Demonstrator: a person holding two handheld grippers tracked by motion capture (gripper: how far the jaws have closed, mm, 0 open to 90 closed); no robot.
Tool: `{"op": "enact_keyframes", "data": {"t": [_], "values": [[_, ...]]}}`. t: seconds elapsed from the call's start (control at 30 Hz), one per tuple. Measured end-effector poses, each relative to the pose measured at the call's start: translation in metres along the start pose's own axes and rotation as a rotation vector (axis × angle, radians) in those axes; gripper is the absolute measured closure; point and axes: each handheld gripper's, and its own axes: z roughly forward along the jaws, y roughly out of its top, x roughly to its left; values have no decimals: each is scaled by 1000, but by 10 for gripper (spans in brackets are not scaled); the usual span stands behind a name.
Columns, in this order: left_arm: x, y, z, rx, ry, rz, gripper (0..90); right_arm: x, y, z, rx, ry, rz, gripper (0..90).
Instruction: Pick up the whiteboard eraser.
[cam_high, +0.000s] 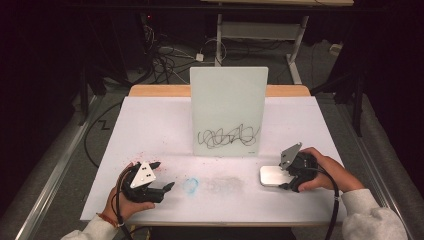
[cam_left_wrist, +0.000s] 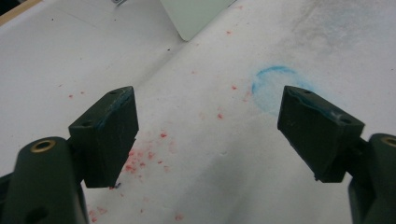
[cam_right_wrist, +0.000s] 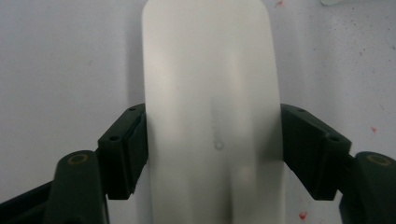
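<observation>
White-covered table (cam_high: 150, 125); an upright whiteboard (cam_high: 228, 110) near its far edge bears an illegible black scribble (cam_high: 229, 136). The right gripper (cam_high: 287, 176) clamps a white eraser block (cam_high: 272, 175) lying flat at right, near the board; the right gripper view shows both pads against its sides (cam_right_wrist: 210, 116). The left gripper (cam_high: 162, 176), jaws spread and empty, faces a blue smudge (cam_left_wrist: 273, 86) among red flecks (cam_left_wrist: 140, 158).

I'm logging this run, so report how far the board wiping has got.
Done: nothing wiped; the black scribble is whole on the upright whiteboard. In hand: the right gripper has its jaws at both sides of the white eraser block on the table. Left: lifting it and wiping. The left gripper is open, idle.
</observation>
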Motion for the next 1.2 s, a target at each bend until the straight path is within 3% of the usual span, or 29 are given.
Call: {"op": "enact_keyframes", "data": {"t": [0.1,0.17,0.3,0.33,0.37,0.63,0.87,1.2], "values": [[1,0,0,-2,-1,-5,195,2,0,-5,-15,-27,-30,313],[1,0,-1,-4,2,-5,195,3,-2,-8,-47,-38,-14,313],[2,0,-3,-19,10,-13,195,8,-4,-17,-141,-101,45,313],[2,0,-3,-22,10,-13,195,8,-4,-17,-141,-101,45,313],[3,0,-3,-25,11,-17,195,11,-4,-20,-183,-142,77,313],[4,0,-4,-38,19,-23,195,22,3,-26,-294,-224,140,313],[5,-1,-4,-39,24,-26,195,31,9,-27,-439,-306,245,313],[6,-3,-6,-38,34,-31,195,31,9,-26,-477,-372,283,314]]}}
